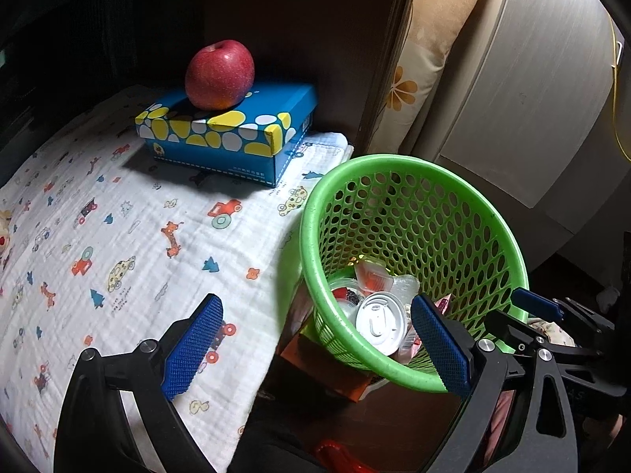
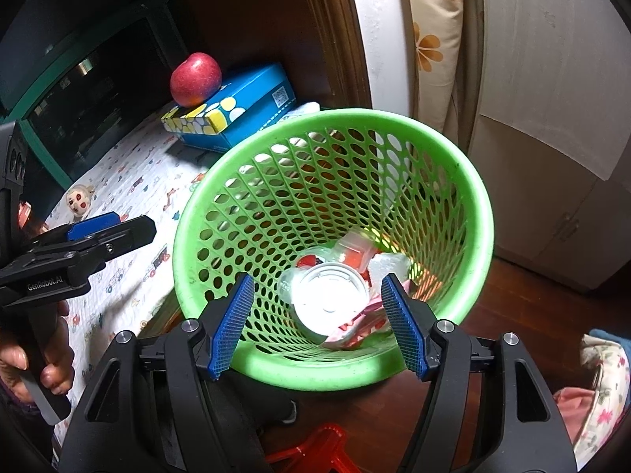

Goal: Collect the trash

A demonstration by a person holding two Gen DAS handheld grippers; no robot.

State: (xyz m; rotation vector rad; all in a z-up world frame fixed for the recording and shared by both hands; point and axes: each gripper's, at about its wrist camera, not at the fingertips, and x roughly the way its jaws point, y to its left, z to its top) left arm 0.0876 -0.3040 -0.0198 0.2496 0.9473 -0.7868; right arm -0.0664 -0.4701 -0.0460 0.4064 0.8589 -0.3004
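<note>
Holding a can and wrappers, the green basket – both grippers' fingers spread, empty.

The one text that reads clearly is "GenRobot.AI", in pale letters on the black body of the left gripper, at about nine o'clock in the right wrist view. The blue tissue box, at about eleven o'clock there, bears a QR code on its end face. In the left wrist view a line of small print on the box's front is too small to read.
</note>
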